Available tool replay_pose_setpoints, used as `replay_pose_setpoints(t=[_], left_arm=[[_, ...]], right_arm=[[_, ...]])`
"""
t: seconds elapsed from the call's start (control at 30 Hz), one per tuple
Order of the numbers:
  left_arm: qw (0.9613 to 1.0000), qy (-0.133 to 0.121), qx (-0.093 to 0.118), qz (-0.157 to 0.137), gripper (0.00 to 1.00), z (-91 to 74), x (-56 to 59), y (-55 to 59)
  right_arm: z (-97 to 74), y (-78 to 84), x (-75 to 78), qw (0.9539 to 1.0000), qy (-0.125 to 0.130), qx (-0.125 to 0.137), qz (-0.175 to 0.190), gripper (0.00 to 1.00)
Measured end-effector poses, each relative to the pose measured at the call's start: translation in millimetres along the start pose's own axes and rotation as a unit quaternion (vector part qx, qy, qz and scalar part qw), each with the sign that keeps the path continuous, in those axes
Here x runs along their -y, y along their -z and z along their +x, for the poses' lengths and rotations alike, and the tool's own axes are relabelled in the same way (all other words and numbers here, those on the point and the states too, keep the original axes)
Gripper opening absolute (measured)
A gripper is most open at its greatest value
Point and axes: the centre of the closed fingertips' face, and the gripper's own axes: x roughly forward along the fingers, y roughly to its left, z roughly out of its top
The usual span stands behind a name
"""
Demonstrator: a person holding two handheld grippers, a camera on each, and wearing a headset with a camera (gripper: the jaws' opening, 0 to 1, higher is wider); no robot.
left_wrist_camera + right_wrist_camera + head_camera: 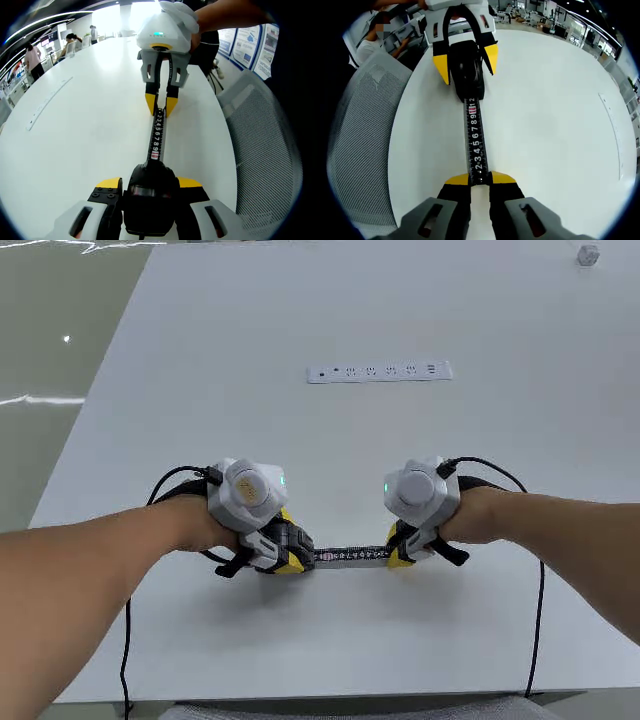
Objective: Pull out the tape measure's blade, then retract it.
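My left gripper has its jaws clenched on the case, one yellow tip on each side of it. The case sits low over the near part of the counter, just beside my left hand. I judge this to be the pull-out step with only a short length drawn. My left side's job is to be the anchor: a firm squeeze, no roll of the wrist, and the mouth of the case pointed straight at my other hand.

The case is black and rubbery with yellow at its lower edge, chunky and rounded. From its mouth the blade runs level across the gap, close above the counter. It is a narrow strip of pale metal with black numerals. In the right gripper view I read them from 2 up to 12, with a red patch at the 10. It looks straight and untwisted.

My right gripper has its jaws pinched shut on the blade's free end, yellow tips pressing from both sides. To do this well I should draw that hand outward along the blade's own line and flat to the counter. An upward or sideways pull would likely kink the strip. For the return, I should walk the end back instead of letting it snap.
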Motion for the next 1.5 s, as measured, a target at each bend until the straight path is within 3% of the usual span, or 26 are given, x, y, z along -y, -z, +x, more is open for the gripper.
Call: replay_pose_setpoints(t=[1.5], left_arm=[[1.0,-0.003,0.006,-0.004,0.37,-0.6,0.3,-0.3]], right_arm=[[-12.0,23.8,2.2,0.9996,0.009,-0.013,0.023,0.12]])
